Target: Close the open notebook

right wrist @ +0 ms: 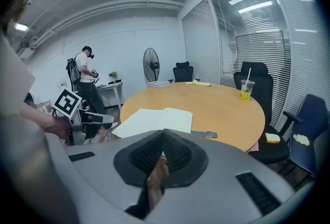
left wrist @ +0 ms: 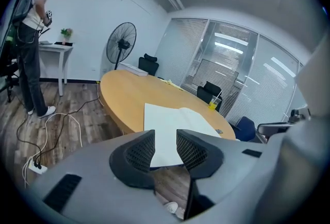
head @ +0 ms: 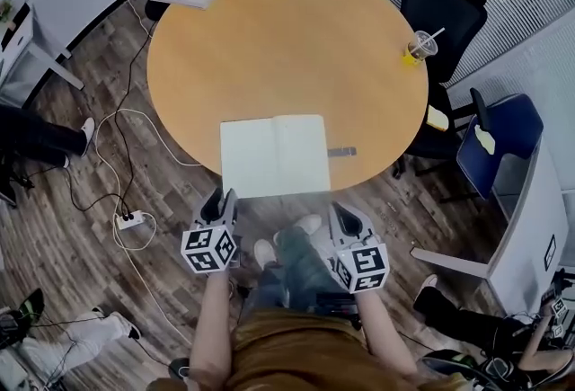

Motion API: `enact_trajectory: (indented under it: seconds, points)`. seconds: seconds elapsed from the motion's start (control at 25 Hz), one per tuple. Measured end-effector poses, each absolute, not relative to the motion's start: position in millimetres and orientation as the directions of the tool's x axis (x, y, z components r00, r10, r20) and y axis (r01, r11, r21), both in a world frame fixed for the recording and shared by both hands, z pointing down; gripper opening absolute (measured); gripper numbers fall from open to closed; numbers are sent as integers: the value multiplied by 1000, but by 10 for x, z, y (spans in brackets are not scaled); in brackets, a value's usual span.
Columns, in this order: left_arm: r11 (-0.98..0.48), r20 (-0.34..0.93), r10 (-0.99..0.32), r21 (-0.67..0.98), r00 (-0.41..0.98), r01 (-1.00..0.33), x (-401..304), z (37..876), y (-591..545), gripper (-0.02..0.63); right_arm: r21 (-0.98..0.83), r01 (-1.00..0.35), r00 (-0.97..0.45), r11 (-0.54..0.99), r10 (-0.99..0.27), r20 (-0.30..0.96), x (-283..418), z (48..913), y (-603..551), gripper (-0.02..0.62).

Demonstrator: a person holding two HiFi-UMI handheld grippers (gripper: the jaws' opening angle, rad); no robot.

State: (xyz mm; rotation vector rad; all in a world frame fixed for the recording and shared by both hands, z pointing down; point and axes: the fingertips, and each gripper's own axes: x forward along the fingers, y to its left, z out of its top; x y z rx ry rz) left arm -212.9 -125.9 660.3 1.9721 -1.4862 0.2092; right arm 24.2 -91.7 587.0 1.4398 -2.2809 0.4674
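I'm holding both grippers low, just short of the table [head: 269,57], with neither touching anything. The notebook [head: 274,155] is lying open and flat at the near rim, straight ahead of me, with the spine running away from me and the near edge seeming to overhang the rim a little. The left gripper [head: 220,198] is showing its jaws apart with nothing between them, sitting off the left page's near corner. The right gripper [head: 343,215] is showing its jaws together and empty, off the right page's near corner. By my read the closing isn't started yet. I'm planning to slide the left jaws onto that overhanging left edge and catch the cover plus the whole page block, not one sheet. Then I'm lifting it and swinging it over the spine onto the right half. I'm thinking the right gripper, with its tips together, should be pressing on the right page near the spine so the book isn't skating across the table. A small grey clip [head: 341,151] is lying just beside the right edge, so I'm keeping clear of it. The cup [head: 419,46] is sitting well apart, so I'm not worrying about it
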Motion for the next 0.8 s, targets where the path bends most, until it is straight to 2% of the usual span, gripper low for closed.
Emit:
enact_trajectory:
  seconds: [0.32, 0.8]
  points:
    - [-89, 539, -767, 447, 348, -890, -2185, 6953, -1223, 146, -70, -895, -408, 441, -745, 527, 98, 6029, -1042, 11]
    - [20, 537, -754, 596, 380, -802, -2219, 7227, -1318, 153, -66, -895, -398, 441, -722, 567, 93, 6181, -1166, 11]
